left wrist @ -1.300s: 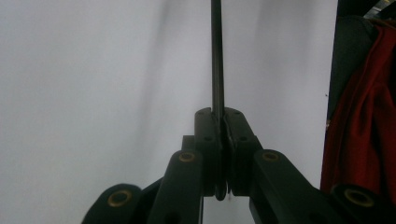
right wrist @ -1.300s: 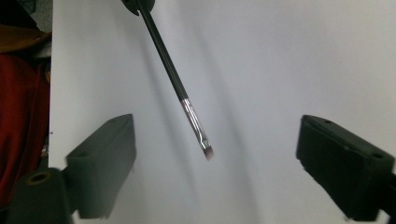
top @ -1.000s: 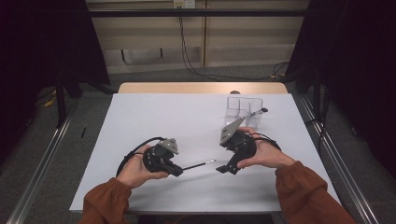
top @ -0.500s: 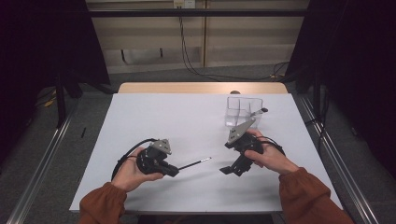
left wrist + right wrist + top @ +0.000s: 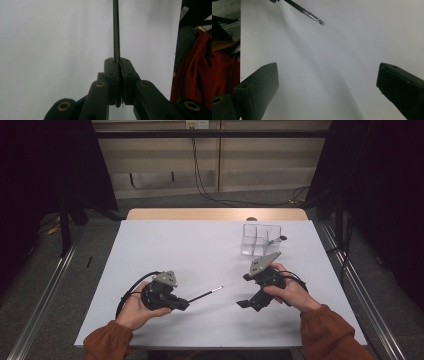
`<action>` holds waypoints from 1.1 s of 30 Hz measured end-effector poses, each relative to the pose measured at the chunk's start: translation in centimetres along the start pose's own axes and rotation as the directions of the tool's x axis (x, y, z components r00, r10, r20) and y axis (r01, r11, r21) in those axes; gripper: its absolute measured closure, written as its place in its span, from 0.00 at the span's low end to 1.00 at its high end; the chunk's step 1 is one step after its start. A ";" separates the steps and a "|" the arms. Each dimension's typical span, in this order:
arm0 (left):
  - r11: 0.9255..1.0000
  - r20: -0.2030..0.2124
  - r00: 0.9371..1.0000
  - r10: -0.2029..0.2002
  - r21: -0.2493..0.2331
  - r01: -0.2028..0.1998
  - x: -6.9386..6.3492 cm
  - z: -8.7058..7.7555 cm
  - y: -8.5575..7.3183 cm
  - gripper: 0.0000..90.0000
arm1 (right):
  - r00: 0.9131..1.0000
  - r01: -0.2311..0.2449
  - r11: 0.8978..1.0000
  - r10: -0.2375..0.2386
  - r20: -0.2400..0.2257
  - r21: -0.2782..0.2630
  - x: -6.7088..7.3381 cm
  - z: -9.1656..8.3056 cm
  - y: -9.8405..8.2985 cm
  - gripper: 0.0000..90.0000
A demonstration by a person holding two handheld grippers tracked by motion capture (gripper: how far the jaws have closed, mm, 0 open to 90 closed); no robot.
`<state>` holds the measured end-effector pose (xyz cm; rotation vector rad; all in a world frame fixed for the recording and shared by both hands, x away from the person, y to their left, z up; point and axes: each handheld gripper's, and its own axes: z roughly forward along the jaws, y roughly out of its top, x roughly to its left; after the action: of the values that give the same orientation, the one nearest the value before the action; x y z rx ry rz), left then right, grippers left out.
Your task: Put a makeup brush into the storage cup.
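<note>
While left claw stays clamped on thin brush, right claw spread wide, drawn back from clear container.

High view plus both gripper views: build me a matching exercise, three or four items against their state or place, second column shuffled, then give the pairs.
Column one:
1. left gripper
2. right gripper
3. thin brush
4. clear container

Column two:
A. stands on the far right part of the white table, beyond the right hand
B. jaws spread wide, nothing between them
C. jaws closed on a dark handle
D. sticks out toward the table's middle, pale tip free in the air or near the surface

Pairs: 1-C, 2-B, 3-D, 4-A
</note>
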<state>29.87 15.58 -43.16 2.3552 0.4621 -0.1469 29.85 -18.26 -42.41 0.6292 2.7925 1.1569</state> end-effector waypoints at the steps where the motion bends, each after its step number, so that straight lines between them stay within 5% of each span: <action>1: 1.000 -0.003 1.000 -0.003 -0.011 0.003 0.0 -0.1 -0.1 0.95 | 1.000 -0.003 1.000 0.003 0.005 -0.004 0.1 0.0 -0.1 0.04; 13: 0.992 -0.027 1.000 -0.014 -0.128 0.010 0.2 -0.7 -0.6 0.95 | 0.998 -0.028 0.994 0.033 0.044 -0.105 0.6 -0.1 -1.8 0.04; 22: 0.980 -0.035 0.999 -0.005 -0.200 -0.002 0.1 -0.4 -0.9 0.95 | 1.000 0.007 0.989 -0.004 0.026 -0.147 1.4 0.6 -2.2 0.04; 26: 0.974 -0.041 0.999 0.003 -0.226 -0.012 0.0 -0.2 -1.0 0.95 | 0.999 0.046 0.979 -0.043 0.016 -0.197 1.6 0.6 -2.1 0.04; 30: 0.957 -0.033 0.999 0.009 -0.290 -0.018 -0.1 -0.2 -1.0 0.95 | 0.997 0.061 0.966 -0.048 0.058 -0.253 1.5 0.5 -2.0 0.04; 33: 0.952 -0.035 0.999 0.017 -0.305 -0.027 -0.3 -0.1 -1.0 0.95 | 0.994 0.091 0.950 -0.070 0.082 -0.298 1.6 0.5 -2.1 0.08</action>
<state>29.27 16.20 -43.68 2.0593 0.4400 -0.0241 27.74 -18.60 -44.02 0.5107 2.4828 1.4715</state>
